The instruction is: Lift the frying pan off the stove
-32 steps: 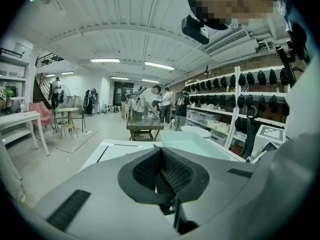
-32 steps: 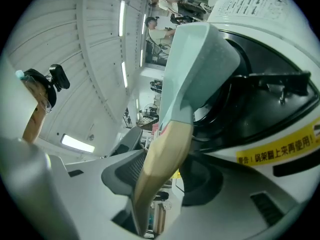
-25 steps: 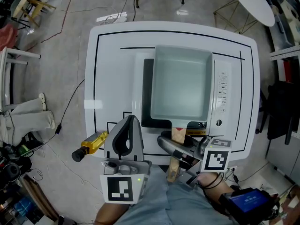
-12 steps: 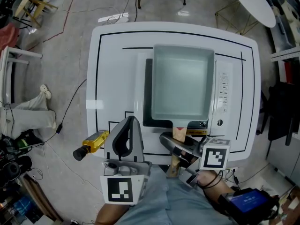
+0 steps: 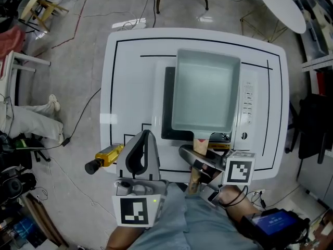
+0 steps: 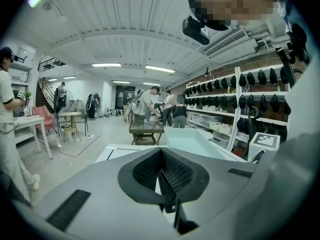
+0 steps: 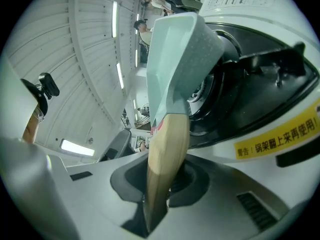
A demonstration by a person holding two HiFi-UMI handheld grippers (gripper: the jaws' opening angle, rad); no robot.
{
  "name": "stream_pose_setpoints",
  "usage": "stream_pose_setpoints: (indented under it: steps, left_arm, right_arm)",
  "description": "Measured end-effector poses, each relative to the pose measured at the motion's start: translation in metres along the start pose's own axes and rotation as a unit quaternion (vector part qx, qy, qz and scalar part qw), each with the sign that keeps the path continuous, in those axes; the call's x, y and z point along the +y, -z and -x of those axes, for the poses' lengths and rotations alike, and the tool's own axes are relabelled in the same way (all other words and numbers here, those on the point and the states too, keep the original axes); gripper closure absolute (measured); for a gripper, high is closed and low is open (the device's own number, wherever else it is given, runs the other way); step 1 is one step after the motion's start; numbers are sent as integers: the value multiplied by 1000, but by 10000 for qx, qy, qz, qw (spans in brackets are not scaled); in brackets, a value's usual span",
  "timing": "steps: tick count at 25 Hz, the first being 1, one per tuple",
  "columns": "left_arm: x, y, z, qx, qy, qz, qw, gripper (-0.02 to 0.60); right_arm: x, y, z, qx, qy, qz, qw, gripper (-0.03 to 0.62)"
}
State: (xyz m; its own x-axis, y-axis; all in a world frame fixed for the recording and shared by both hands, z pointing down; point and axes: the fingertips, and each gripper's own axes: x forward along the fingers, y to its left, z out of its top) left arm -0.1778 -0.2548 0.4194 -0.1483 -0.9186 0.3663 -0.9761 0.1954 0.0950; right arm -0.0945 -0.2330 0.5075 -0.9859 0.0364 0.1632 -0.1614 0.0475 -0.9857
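Jaws on right gripper [image 5: 195, 164] just clamped frying pan [image 5: 205, 92] handle [image 5: 200, 148], on left gripper [image 5: 145, 134] meet, above white table [image 5: 132, 87], perhaps concrete floor [image 5: 78, 56].

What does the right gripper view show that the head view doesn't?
Only the right gripper view: the jaws of the right gripper, which have just been closing, pinching the wooden handle from both sides, plus ceiling lights. Only the head view: the left gripper, shut, a yellow-handled tool and the white table. Both: the pale green pan on the stove.
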Motion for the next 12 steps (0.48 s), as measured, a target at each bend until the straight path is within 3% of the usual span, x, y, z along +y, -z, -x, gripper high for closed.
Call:
stream_pose_setpoints:
  steps: [5,9,12]
  left_arm:
    - [0,-8,8,-117,-32,-32,9999,565]
    - [-8,-28,11,-521,98,-203,9984,565]
    - [-14,-31,15,-515,134,-230,9983,565]
  right_arm:
    - [7,-4,3,-109,-5,69,9999,514]
    - [18,-10,12,-243,1,192,9995,514]
    - [30,-15,22,-354,21,340,9988,514]
